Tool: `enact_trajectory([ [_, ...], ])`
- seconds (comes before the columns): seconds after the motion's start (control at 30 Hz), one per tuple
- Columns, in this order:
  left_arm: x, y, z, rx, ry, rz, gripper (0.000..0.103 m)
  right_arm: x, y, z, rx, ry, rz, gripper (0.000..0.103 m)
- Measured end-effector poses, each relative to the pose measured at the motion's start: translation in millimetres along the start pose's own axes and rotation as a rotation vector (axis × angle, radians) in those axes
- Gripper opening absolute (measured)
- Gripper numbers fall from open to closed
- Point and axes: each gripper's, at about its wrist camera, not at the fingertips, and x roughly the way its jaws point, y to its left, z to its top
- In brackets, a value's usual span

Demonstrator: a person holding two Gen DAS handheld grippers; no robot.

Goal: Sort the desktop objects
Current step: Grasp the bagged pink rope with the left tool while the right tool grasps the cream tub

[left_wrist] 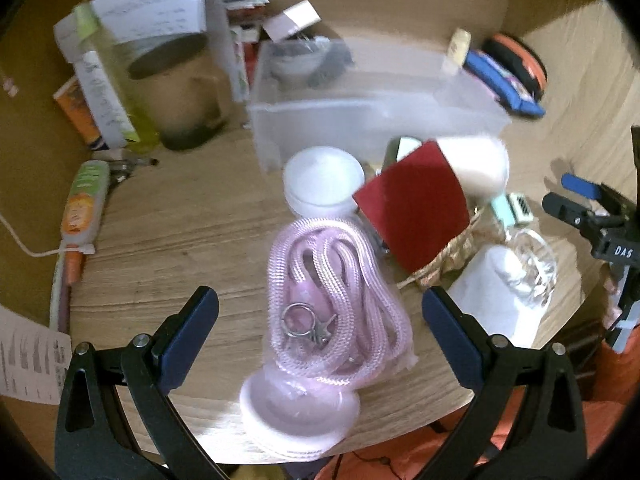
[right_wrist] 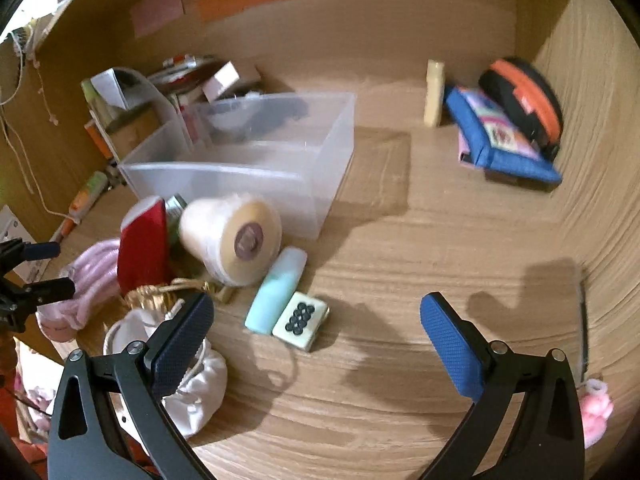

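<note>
My left gripper (left_wrist: 320, 328) is open, its jaws either side of a bagged pink rope (left_wrist: 336, 304) with a metal clasp, lying on the wooden desk. Beyond it lie a white round lid (left_wrist: 324, 180), a red pouch (left_wrist: 416, 204) and a cream thread cone (left_wrist: 480, 164). My right gripper (right_wrist: 316, 340) is open and empty above bare desk, just right of a mahjong tile (right_wrist: 301, 320) and a mint eraser (right_wrist: 276, 292). The thread cone (right_wrist: 232, 236), red pouch (right_wrist: 142, 248), pink rope (right_wrist: 88, 276) and a white drawstring bag (right_wrist: 196, 384) lie to its left. A clear plastic bin (right_wrist: 256, 168) stands behind them.
A blue pouch (right_wrist: 500, 140), an orange-black case (right_wrist: 524, 96) and a yellow block (right_wrist: 434, 92) sit at the back right. Papers, boxes and tubes (left_wrist: 120, 80) crowd the back left corner. A pink toy (right_wrist: 596, 412) lies at the right edge. The desk's front edge (left_wrist: 200, 452) is close.
</note>
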Motion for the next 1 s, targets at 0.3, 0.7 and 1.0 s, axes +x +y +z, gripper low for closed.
enact_trajectory([
  [0.3, 24, -1, 10, 0.023, 0.084, -0.03, 0.103, 10, 29, 13, -0.067, -0.003, 0.056, 0.103],
  [0.7, 46, 5, 19, 0.046, 0.187, -0.097, 0.102, 63, 49, 37, -0.116, 0.112, 0.081, 0.102],
  [1.0, 58, 2, 24, 0.088, 0.275, -0.104, 0.081, 84, 46, 42, -0.076, 0.169, 0.149, 0.096],
])
